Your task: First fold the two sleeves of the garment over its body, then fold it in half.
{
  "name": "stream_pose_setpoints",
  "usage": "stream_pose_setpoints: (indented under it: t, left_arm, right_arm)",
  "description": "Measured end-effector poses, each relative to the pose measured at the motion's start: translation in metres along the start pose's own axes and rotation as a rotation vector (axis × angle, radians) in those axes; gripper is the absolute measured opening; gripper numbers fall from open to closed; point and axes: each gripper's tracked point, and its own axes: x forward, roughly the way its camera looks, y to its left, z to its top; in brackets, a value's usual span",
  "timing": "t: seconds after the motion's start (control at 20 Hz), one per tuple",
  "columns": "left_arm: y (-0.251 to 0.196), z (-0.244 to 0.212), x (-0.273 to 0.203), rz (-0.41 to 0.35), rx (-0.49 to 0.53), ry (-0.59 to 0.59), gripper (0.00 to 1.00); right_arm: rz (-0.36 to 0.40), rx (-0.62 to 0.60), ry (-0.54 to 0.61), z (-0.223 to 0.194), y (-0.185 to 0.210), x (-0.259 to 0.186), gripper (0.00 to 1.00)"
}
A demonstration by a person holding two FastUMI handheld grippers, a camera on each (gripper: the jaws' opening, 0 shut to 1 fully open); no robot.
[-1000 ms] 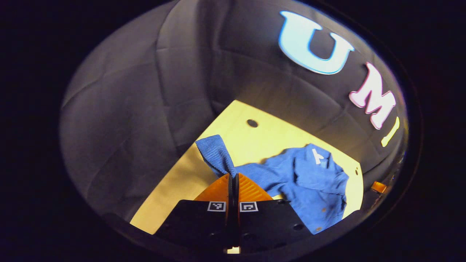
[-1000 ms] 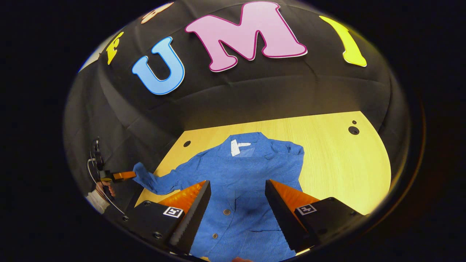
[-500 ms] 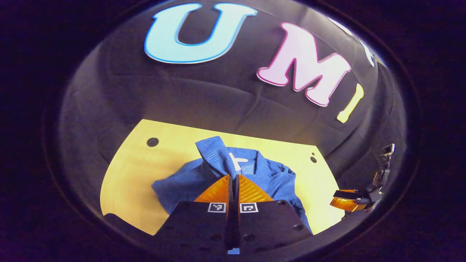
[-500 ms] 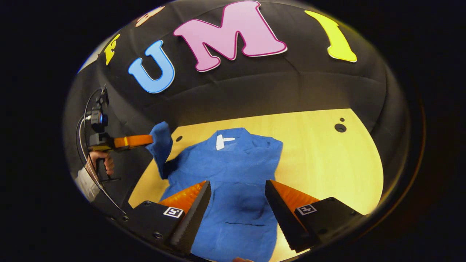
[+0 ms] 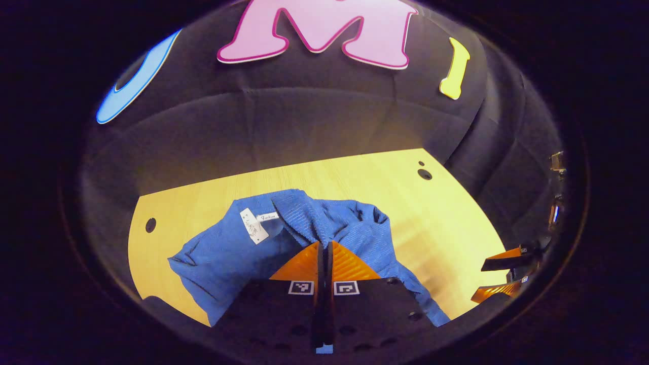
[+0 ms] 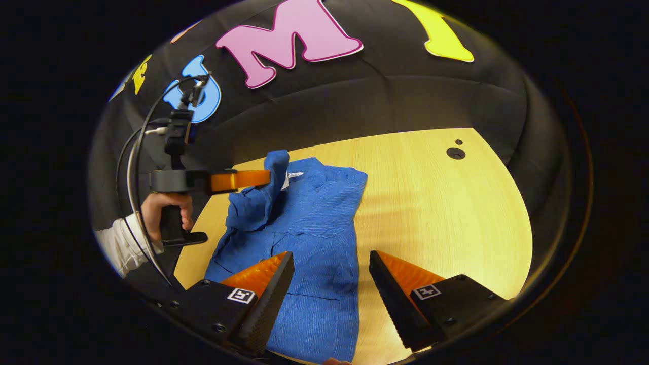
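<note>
A blue button shirt (image 6: 314, 223) lies on the light wooden table (image 6: 446, 213), collar and white neck tag (image 5: 253, 225) toward the far wall. My left gripper (image 5: 325, 244) is shut on the cuff end of one sleeve (image 5: 304, 213), held up in the air over the shirt's upper body. The same left gripper (image 6: 266, 178) appears in the right gripper view, held by a hand (image 6: 162, 208), with the sleeve (image 6: 258, 195) hanging from it. My right gripper (image 6: 332, 261) is open above the shirt's lower right edge, with nothing between its fingers.
The table has round holes near its far corners (image 6: 455, 152) (image 5: 150, 225). Black cloth walls close in the back and sides. Bare tabletop stretches to the right of the shirt. A white sleeve (image 6: 119, 246) and cables (image 6: 133, 162) are at the left of the right gripper view.
My left gripper has carried the sleeve up and inward, from beside the table's left edge to over the shirt's body. The right gripper has drifted right, staying open.
</note>
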Motion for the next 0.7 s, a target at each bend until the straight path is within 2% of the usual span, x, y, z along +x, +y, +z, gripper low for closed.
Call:
stream_pose_setpoints:
  t: [0.1,0.15,0.25,0.3,0.35,0.4,0.45,0.5,0.55,0.7]
  left_arm:
    - [-0.005,-0.007,0.009,-0.026,-0.032,0.037,0.0]
    - [-0.016,-0.011,0.012,-0.071,-0.055,0.057,0.06]
    - [-0.027,-0.016,0.019,-0.115,-0.107,0.075,0.18]
    - [-0.038,-0.013,0.017,-0.16,-0.13,0.071,0.27]
    - [-0.051,-0.009,0.013,-0.225,-0.154,0.052,0.59]
    - [-0.064,-0.004,0.01,-0.289,-0.188,0.02,0.71]
    - [-0.075,0.0,0.004,-0.342,-0.224,-0.008,0.71]
    - [-0.078,0.006,-0.004,-0.359,-0.249,-0.038,0.74]
    - [-0.072,0.006,-0.009,-0.349,-0.258,-0.058,0.84]
    - [-0.044,-0.006,-0.043,-0.264,-0.233,-0.081,0.85]
  right_arm:
    - [-0.002,0.003,0.008,-0.002,-0.004,0.004,0.96]
    - [-0.002,0.003,0.011,-0.003,-0.006,0.006,0.96]
    - [0.0,0.009,0.02,-0.006,-0.008,0.009,0.96]
    - [0.003,0.013,0.023,-0.007,-0.007,0.01,0.96]
    - [0.004,0.017,0.027,-0.008,-0.008,0.011,0.96]
    - [0.005,0.02,0.031,-0.01,-0.008,0.012,0.96]
    - [0.007,0.022,0.035,-0.011,-0.008,0.014,0.96]
    - [0.009,0.022,0.037,-0.013,-0.006,0.013,0.96]
    - [0.01,0.02,0.039,-0.014,-0.005,0.012,0.96]
    - [0.018,0.021,0.043,-0.018,-0.001,0.01,0.96]
